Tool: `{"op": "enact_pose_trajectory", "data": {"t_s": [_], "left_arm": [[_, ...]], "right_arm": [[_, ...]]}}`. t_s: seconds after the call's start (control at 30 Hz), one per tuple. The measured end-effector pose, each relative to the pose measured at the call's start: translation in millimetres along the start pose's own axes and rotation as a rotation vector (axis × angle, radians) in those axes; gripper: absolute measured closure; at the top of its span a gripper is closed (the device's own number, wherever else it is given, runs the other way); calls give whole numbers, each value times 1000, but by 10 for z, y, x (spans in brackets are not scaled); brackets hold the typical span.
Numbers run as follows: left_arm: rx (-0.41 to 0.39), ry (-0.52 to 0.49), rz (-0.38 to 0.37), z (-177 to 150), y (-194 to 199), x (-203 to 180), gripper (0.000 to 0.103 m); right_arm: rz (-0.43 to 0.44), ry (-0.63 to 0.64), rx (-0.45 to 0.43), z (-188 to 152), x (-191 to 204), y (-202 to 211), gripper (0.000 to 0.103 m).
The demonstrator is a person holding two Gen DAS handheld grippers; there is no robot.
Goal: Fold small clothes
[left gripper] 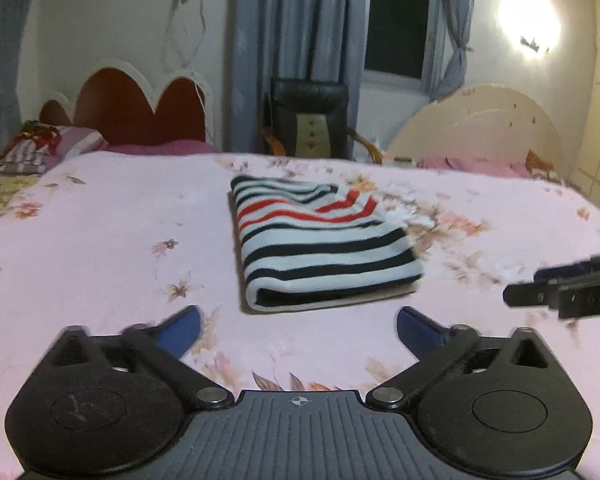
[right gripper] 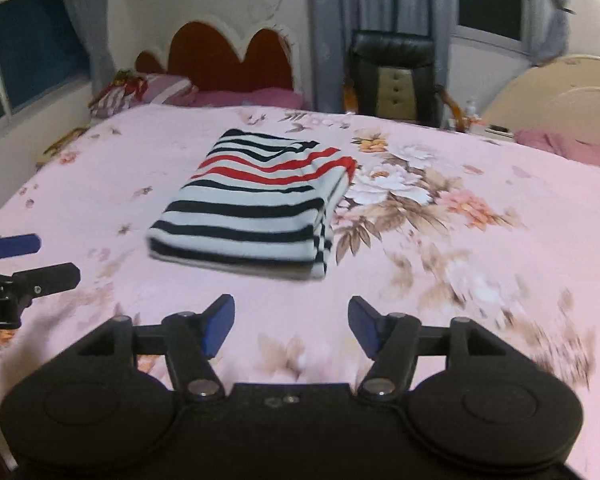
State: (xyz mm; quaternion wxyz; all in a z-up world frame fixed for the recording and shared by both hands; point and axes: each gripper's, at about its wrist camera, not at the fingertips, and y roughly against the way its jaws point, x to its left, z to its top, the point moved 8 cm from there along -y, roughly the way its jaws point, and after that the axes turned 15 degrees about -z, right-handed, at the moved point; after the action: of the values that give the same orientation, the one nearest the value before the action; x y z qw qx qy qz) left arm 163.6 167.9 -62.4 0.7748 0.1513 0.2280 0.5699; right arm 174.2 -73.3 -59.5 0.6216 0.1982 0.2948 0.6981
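A folded striped garment (left gripper: 320, 248), white with navy and red bands, lies flat on the pink floral bedspread (left gripper: 100, 240). My left gripper (left gripper: 298, 330) hovers just short of its near edge, blue pads wide apart and nothing between them. In the right wrist view the same garment (right gripper: 256, 204) sits ahead and slightly left, and my right gripper (right gripper: 291, 326) stands open in front of it with bare bedspread (right gripper: 480, 280) between the pads. Each gripper shows at the side of the other's view: the right one (left gripper: 568, 292), the left one (right gripper: 24, 264).
A red scalloped headboard (left gripper: 140, 108) and striped pillows (left gripper: 48, 148) stand at the far left. A black chair (left gripper: 310, 120) sits behind the bed by grey curtains (left gripper: 296, 40). A cream headboard (left gripper: 480, 128) is at the far right.
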Motion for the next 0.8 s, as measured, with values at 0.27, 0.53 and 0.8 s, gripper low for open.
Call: {"op": "enact_pose_trajectory", "data": {"t_s": [0.27, 0.53, 0.8], "left_arm": [[-56, -53, 2, -100, 774, -419, 0], [-103, -38, 1, -158, 1313, -673, 0], [-137, -44, 3, -154, 1524, -798, 0]], "right_arm": [[-44, -88, -104, -164, -162, 964, 25], [-118, -50, -167, -382, -98, 1499, 23], [-117, -64, -176, -497, -39, 1655, 23]]}}
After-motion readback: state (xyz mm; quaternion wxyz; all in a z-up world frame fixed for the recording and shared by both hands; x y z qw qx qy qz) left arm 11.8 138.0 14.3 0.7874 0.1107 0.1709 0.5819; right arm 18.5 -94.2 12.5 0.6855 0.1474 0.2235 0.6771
